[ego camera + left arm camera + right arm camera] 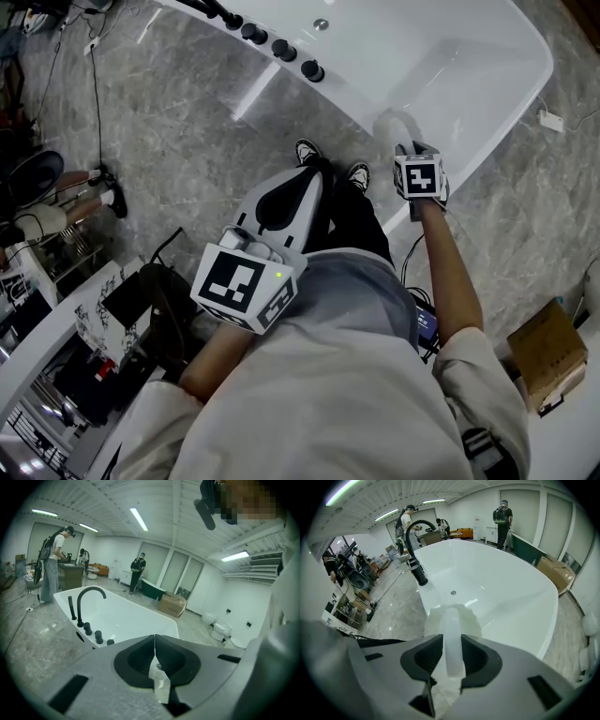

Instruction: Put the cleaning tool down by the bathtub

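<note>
The cleaning tool (392, 127) is a pale white brush with a round head and a translucent handle (451, 620). It rests on the near rim of the white bathtub (487, 56). My right gripper (404, 152) points steeply down over it. In the right gripper view the handle runs between the jaws of that gripper (451, 644), which stand wide and open around it. My left gripper (309, 180) is held in front of the person's body, away from the tub. Its jaws (154, 641) are shut, with a pale scrap (160, 681) at their seam.
A black faucet and knobs (281, 47) line the tub's left rim. The person's shoes (307, 150) stand on grey marble floor next to the tub. A cardboard box (548, 356) sits at right, shelves and cables (56, 225) at left. Other people (51, 564) stand farther off.
</note>
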